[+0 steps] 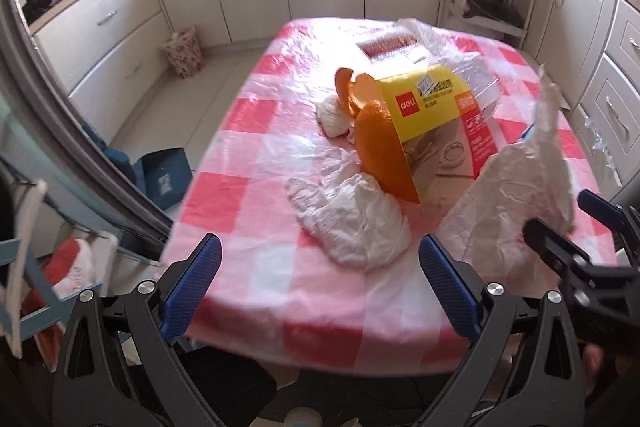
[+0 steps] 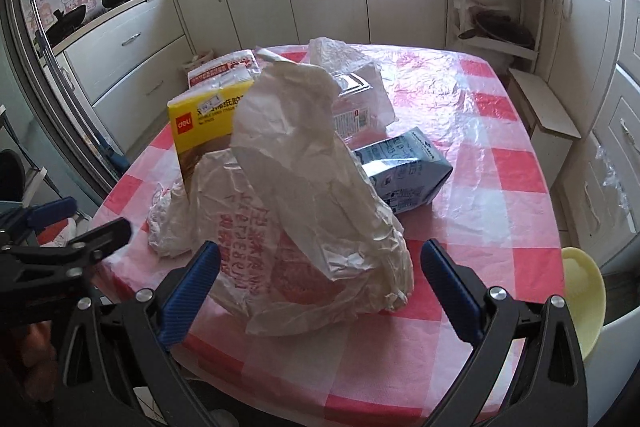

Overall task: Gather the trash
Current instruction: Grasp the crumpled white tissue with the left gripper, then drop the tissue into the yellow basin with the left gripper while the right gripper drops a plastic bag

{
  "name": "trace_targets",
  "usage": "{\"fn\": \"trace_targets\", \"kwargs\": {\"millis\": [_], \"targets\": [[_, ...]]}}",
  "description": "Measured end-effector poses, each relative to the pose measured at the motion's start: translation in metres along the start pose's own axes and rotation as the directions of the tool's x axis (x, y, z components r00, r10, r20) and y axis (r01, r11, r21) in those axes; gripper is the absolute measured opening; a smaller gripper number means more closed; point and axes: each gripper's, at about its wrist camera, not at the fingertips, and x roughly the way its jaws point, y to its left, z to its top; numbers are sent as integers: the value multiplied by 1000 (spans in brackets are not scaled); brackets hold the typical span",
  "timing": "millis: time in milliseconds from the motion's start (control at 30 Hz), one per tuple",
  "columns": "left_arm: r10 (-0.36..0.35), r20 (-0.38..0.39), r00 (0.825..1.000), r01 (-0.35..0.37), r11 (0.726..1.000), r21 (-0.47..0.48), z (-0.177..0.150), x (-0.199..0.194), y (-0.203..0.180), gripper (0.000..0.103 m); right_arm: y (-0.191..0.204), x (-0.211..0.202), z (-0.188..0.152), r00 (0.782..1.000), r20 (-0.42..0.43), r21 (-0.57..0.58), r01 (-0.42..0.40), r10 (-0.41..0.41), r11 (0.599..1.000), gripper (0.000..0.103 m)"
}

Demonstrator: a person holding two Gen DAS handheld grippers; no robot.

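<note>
nothing looks collected yet, by my reading: all the trash sits on the checked table [image 2: 500, 187]. the left gripper [image 1: 320, 275] and right gripper [image 2: 320, 275] both hover at the near edge, jaws spread wide and holding nothing. the crumpled tissue [image 1: 352, 223] lies ahead of the left one, the white paper bag [image 2: 304, 195] ahead of the right, with orange peel [image 1: 372, 131], yellow box [image 1: 436, 111] and blue carton [image 2: 404, 171] beyond.
</note>
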Motion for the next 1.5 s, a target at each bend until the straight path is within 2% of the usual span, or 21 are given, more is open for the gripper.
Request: {"fn": "trace_targets", "kwargs": {"millis": [67,100,133,167,200,233,267,333,367,433,567,733,933,1033,1100,1200,1267,1333,1367,1433,1500], "targets": [[-10,-6,1000,10,1000,4,4,17,-6,95,-3,5,3,999,-5,15,-42,42,999,92],[-10,-13,1000,10,1000,12,6,29,-10,95,-4,6,2,998,-13,15,-61,61,998,82],[-8,-23,1000,9,1000,20,6,37,-13,89,-5,7,2,997,-26,11,-75,75,997,67],[-6,-38,999,7,1000,24,6,45,-14,76,-6,9,2,996,-38,10,-87,87,996,60],[-7,-58,998,8,1000,19,5,52,-14,67,-8,9,0,993,-48,18,-106,106,994,47],[-21,-73,997,21,1000,5,5,57,-11,58,-12,8,-1,989,-58,35,-132,134,991,43],[-50,-67,996,49,999,-21,4,57,-7,54,-13,6,-2,986,-60,48,-150,153,988,41],[-45,-67,997,44,999,-18,2,54,-4,27,-16,1,-4,981,-61,61,-181,184,982,32],[-37,-66,997,36,999,-14,0,51,-3,23,-17,-1,-4,979,-56,65,-194,197,979,29],[-58,-69,996,56,998,-26,-4,45,2,7,-17,-7,-3,975,-44,75,-212,216,974,25],[-103,-62,993,100,994,-54,-9,28,13,5,-18,-22,0,966,8,78,-258,258,963,24],[-137,-12,991,136,989,-55,-15,-6,21,5,-19,-37,4,941,78,73,-335,330,939,24],[-187,67,980,190,981,-43,-20,-48,17,5,-44,-56,12,935,179,113,-329,307,938,24],[-240,107,965,243,970,-13,-14,-69,5,5,-72,-78,15,948,251,165,-243,198,956,24],[-299,135,945,297,954,30,-6,-84,-15,5,-96,-93,13,956,275,221,-161,97,962,24],[-378,144,914,368,925,94,4,-100,-49,5,-148,-106,8,967,231,342,24,-109,940,24],[-443,137,886,423,893,153,13,-106,-84,5,-185,-104,7,962,148,390,155,-228,908,24],[-492,118,863,465,864,194,18,-107,-116,5,-229,-88,5,946,16,416,288,-324,863,24],[-518,105,849,489,846,213,20,-107,-134,5,-247,-76,2,937,-46,411,334,-346,848,24],[-554,85,828,521,818,245,22,-105,-166,5,-287,-44,-9,902,-194,400,431,-385,809,24],[-582,56,811,550,792,263,21,-102,-196,5,-315,-15,-26,885,-306,409,455,-350,791,24]]}}
